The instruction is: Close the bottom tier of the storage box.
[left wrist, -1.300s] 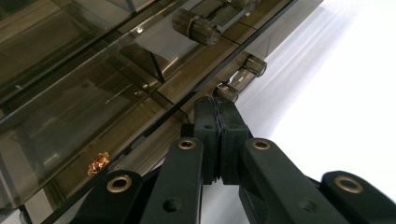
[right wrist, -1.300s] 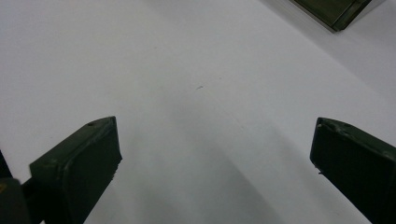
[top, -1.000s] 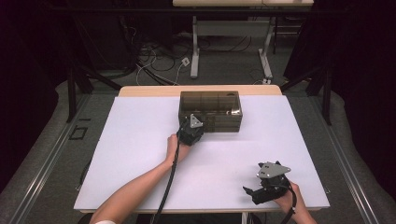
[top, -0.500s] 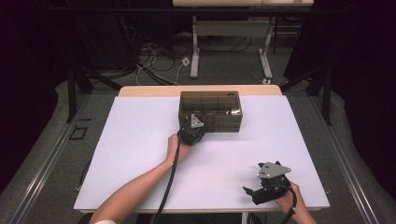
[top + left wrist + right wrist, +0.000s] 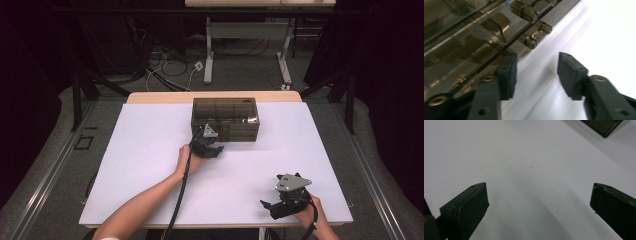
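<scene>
A dark, see-through plastic box with a closed lid stands at the back middle of the white table. My left gripper sits on the table against the box's front left corner. In the left gripper view the left gripper is open with bare table between its fingers. There the box runs along the left finger, its small clasps just ahead. My right gripper rests near the front right edge, open and wide over bare table, far from the box.
A wooden strip lines the table's back edge. Beyond it are the legs of another table and loose cables on the floor. Black cables trail from both grippers toward the person.
The left gripper has edged slightly toward the person at the box's front. The right gripper has stayed where it was.
</scene>
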A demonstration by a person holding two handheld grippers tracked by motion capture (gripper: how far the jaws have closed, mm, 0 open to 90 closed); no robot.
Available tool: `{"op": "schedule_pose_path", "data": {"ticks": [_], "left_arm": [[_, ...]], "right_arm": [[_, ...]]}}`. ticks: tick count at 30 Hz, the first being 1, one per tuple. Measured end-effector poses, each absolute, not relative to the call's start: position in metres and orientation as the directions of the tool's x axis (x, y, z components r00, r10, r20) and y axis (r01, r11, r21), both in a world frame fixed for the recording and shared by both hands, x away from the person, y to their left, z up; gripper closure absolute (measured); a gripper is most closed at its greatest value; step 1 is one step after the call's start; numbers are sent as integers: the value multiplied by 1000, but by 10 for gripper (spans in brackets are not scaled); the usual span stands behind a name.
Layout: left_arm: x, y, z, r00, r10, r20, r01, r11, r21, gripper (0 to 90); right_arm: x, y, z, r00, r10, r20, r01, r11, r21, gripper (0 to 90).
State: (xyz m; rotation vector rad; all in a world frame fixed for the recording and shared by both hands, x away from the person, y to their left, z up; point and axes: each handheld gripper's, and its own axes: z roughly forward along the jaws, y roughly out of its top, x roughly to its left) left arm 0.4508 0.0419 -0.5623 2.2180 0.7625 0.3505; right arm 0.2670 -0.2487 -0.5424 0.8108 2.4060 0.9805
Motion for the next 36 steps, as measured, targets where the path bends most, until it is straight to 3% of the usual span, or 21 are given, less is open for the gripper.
{"op": "schedule_pose_path", "data": {"ticks": [12, 20, 36], "left_arm": [[444, 62, -559, 806, 592, -8, 410, -548, 729, 320], [434, 79, -553, 800, 600, -2, 415, -551, 724, 166], [406, 109, -548, 821, 570, 35, 401, -618, 676, 30]], "right_arm": [[267, -249, -542, -745, 648, -156, 355, 584, 730, 10], [267, -248, -543, -745, 649, -152, 358, 582, 730, 10], [268, -247, -543, -749, 645, -151, 358, 587, 726, 10]]}}
